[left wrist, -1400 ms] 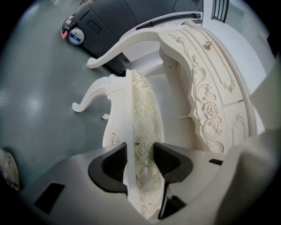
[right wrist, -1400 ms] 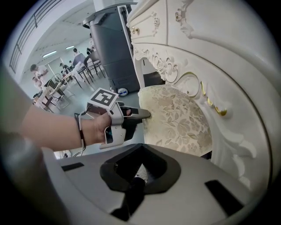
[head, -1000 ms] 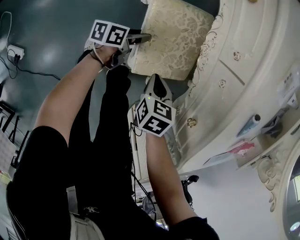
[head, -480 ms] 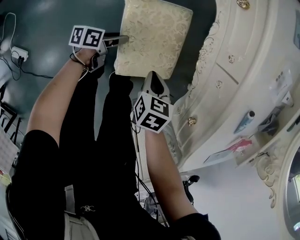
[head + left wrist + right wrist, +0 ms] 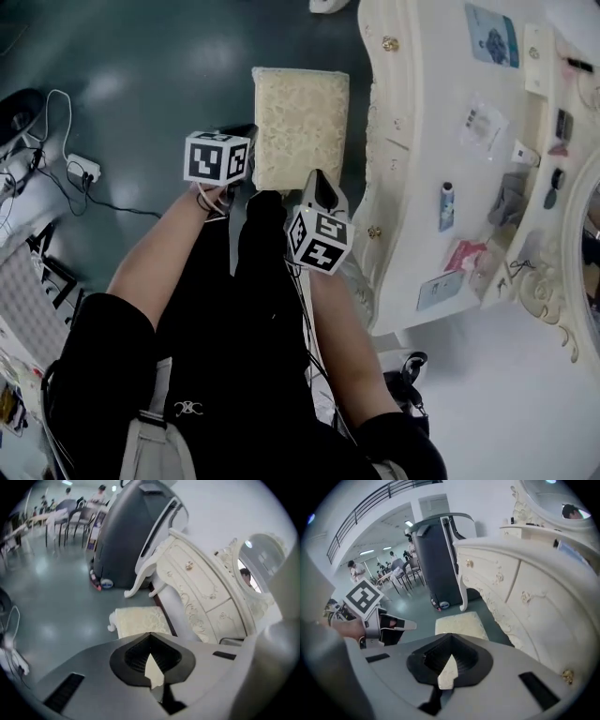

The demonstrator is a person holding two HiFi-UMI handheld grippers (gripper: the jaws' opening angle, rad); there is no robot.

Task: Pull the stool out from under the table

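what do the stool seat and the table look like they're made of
Stool seat: cream fabric, probably woven damask, going by its matte, raised floral pattern. Table: likely painted wood, ivory with a soft sheen, judging by the carved scrolls and brass-coloured knobs; it could be moulded instead.

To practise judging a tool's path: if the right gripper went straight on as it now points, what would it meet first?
Probably the cushioned seat of the stool, just beyond the right gripper; depth is unclear.
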